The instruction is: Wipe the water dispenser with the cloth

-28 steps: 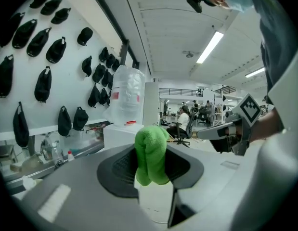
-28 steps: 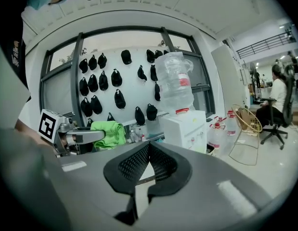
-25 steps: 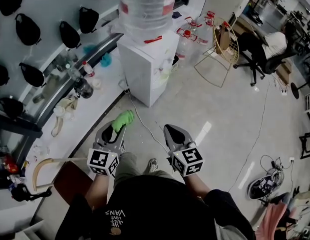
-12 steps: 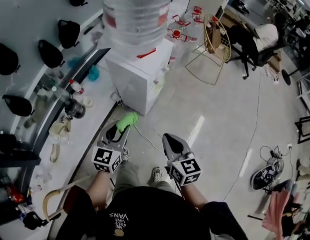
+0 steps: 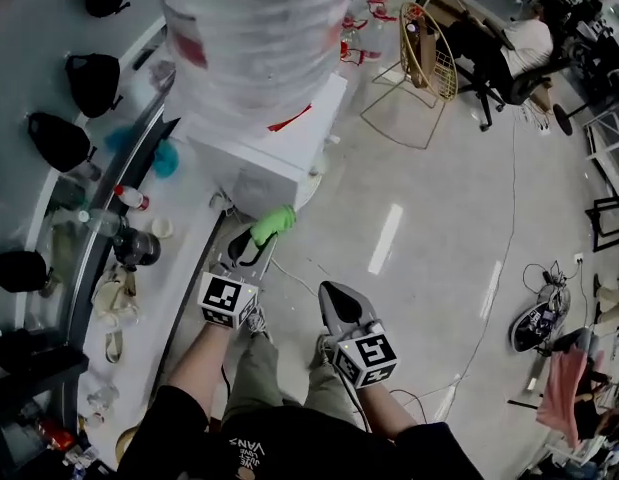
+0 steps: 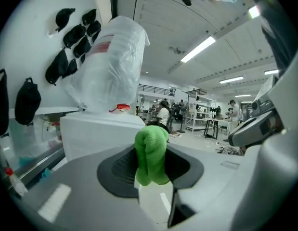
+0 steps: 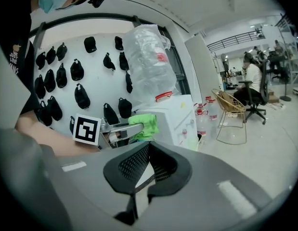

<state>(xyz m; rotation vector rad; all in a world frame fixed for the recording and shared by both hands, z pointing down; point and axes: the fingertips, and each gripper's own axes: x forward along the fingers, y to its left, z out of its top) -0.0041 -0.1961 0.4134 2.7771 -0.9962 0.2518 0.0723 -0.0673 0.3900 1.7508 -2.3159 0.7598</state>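
Observation:
The white water dispenser [image 5: 279,143] stands ahead with a large clear bottle [image 5: 254,38] on top; it also shows in the left gripper view as a white box [image 6: 98,134] and in the right gripper view [image 7: 175,119]. My left gripper [image 5: 261,240] is shut on a green cloth [image 5: 272,224], held just short of the dispenser's near corner. The cloth [image 6: 151,153] bulges up between the jaws. My right gripper [image 5: 337,296] hangs lower and to the right, shut and empty [image 7: 139,177]. In the right gripper view the cloth [image 7: 145,125] sits beside the dispenser.
A counter [image 5: 119,258] with bottles and cups runs along the left wall, where black caps [image 5: 61,140] hang. A cable [image 5: 294,280] trails on the floor. A wire chair [image 5: 424,63], spare bottles and a seated person [image 5: 509,48] are at the far right.
I have stepped closer to the dispenser, which now fills more of the head view. The left gripper with the cloth has moved forward toward its near corner. The right gripper has trailed behind.

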